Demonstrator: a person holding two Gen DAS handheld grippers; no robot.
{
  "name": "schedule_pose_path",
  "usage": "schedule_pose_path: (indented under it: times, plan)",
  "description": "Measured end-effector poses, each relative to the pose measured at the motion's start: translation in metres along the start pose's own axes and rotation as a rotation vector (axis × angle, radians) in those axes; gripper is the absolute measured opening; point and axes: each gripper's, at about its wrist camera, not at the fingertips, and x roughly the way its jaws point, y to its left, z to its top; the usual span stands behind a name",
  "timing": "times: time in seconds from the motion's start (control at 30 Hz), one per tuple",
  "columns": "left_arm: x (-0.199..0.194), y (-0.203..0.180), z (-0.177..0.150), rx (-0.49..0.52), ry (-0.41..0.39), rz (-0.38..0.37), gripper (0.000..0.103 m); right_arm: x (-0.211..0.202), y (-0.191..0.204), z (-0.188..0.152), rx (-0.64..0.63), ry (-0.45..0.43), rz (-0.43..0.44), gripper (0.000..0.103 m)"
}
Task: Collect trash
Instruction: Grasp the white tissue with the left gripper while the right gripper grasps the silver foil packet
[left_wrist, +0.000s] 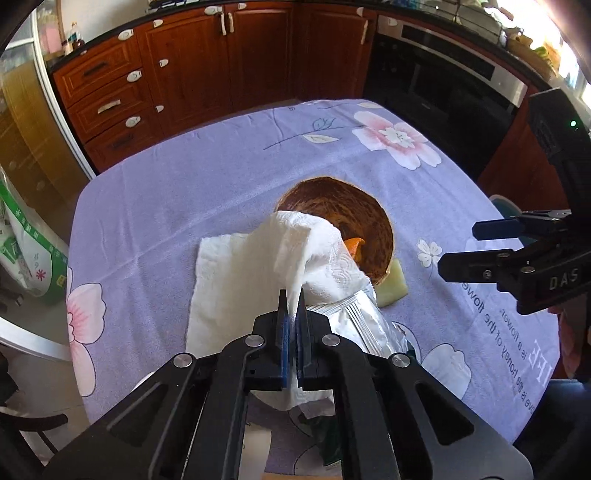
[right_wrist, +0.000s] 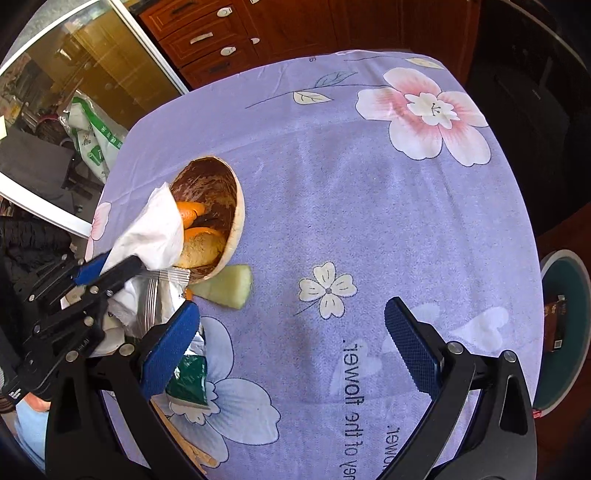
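My left gripper (left_wrist: 291, 297) is shut on a fold of a white paper towel (left_wrist: 255, 266), which drapes from the tablecloth over the near rim of a brown wooden bowl (left_wrist: 354, 206). In the right wrist view the left gripper (right_wrist: 120, 263) holds the paper towel (right_wrist: 155, 229) beside the bowl (right_wrist: 238, 206), which contains orange peel (right_wrist: 192, 210). A pale green melon rind (right_wrist: 229, 286) and a silver foil wrapper (right_wrist: 162, 295) lie by the bowl. My right gripper (right_wrist: 291, 310) is open over bare cloth, to the right of the rind, with nothing between its fingers.
A green packet (right_wrist: 188, 380) and wooden sticks (right_wrist: 188, 448) lie near the table's front edge. A round teal bin (right_wrist: 565, 332) stands off the table's right side. A green-and-white bag (left_wrist: 26, 251) sits on the floor at the left. Cabinets (left_wrist: 184, 74) and an oven (left_wrist: 443, 85) stand beyond.
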Motion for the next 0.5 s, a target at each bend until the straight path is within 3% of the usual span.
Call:
schedule_pose_path:
  times: [0.3,0.5]
  plan:
    - [-0.035,0.026,0.002,-0.088,-0.084,0.047,0.003,-0.005,0.018,0.012,-0.052,-0.051,0.014,0.096]
    - [-0.044,0.037,-0.005,-0.129,-0.093,0.03,0.003,0.002,0.041,-0.001,-0.108,-0.01,0.081,0.096]
